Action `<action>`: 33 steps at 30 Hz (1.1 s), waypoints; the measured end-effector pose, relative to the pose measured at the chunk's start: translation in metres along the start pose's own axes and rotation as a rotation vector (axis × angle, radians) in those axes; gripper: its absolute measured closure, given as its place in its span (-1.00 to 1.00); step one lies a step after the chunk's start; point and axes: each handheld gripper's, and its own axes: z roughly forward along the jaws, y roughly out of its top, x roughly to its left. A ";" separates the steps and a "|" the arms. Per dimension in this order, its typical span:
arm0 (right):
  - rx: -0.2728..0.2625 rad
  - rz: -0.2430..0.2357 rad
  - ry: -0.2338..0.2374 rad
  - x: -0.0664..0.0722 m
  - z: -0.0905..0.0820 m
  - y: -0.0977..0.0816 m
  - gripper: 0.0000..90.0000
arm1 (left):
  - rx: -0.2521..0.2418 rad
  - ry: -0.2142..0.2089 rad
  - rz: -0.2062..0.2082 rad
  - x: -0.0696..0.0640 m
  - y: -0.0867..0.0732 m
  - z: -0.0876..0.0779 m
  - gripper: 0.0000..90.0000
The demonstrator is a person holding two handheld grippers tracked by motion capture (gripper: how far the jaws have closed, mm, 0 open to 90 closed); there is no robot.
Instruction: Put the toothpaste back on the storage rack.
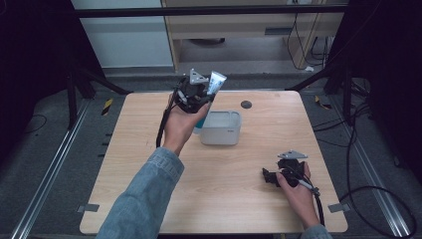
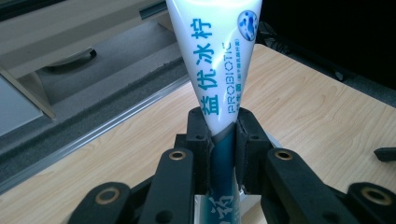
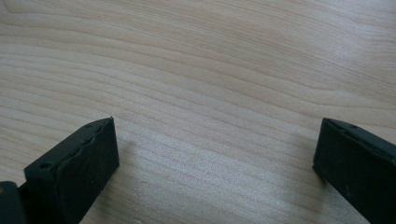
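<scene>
Nearest the camera, the right gripper (image 1: 272,175) is rested low on the wooden table (image 1: 239,199) near its right edge; its jaws are spread wide with only bare wood seen between them. Farther off, the left gripper (image 1: 201,97) is held raised above the table's far side, its jaws clamped on a white and teal toothpaste tube (image 2: 215,70). Just beside it, a white rectangular container (image 1: 221,128) is seen on the table.

On the white tube (image 2: 212,60) I read "PROBIOTIC" in teal beside large blue Chinese characters "益优冰柠"; the smaller print next to it is too fine to read.
</scene>
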 end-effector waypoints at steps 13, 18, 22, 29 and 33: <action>0.000 -0.001 0.001 0.000 0.000 0.000 -0.99 | -0.030 -0.004 -0.007 -0.003 0.016 0.013 0.73; 0.000 -0.001 0.001 0.000 0.000 0.000 -0.99 | -0.031 -0.009 -0.010 -0.003 0.017 0.018 0.73; 0.000 -0.002 0.000 0.000 0.000 0.000 -0.99 | -0.045 -0.014 -0.026 -0.002 0.017 0.025 0.73; -0.002 -0.002 0.001 0.000 0.000 0.000 -0.99 | -0.076 -0.012 -0.024 -0.001 0.016 0.028 0.73; -0.002 -0.002 0.001 0.000 0.000 0.000 -0.99 | -0.094 -0.011 -0.022 -0.001 0.015 0.031 0.73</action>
